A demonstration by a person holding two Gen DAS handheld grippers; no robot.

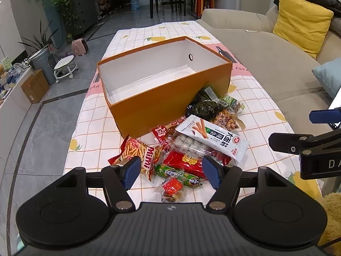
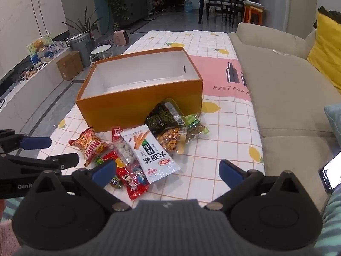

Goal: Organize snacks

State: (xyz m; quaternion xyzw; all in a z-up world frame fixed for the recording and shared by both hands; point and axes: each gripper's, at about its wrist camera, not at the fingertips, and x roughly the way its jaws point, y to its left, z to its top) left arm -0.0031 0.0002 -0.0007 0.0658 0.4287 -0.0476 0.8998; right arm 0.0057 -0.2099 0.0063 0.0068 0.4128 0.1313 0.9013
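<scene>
Left wrist view puts the left gripper (image 1: 171, 171) above the near end of the snack pile, jaws spread fairly wide with nothing pressed between the blue pads (image 1: 133, 171). Directly between and just beyond those pads lie a green sausage stick (image 1: 178, 174) and a small clear pouch with a red sachet (image 1: 171, 188); its long axis runs from about 10 to 4 o'clock across the gap. At 11 o'clock from the fingers sits the Mimi stick bag (image 1: 138, 152), and at 1 o'clock the white gluten-strip packet (image 1: 213, 137), lying on top of the heap with its long axis also running 10 to 4. The open orange box (image 1: 170, 98), empty as far as can be seen, stands at 12 o'clock beyond the pile on the checked tablecloth (image 1: 132, 44).

Right wrist view shows the right gripper (image 2: 168, 173) at its widest, holding nothing. The white packet (image 2: 150, 155) lies at 11 o'clock, just beyond its left pad, long axis about 11 to 5; the dark green bag (image 2: 165, 117) leans on the box wall (image 2: 136, 111) at 12 o'clock.

My judgement: the left hand is nearer the small items, the right is better placed for the white packet, and either must carry its pick forward over the near wall
</scene>
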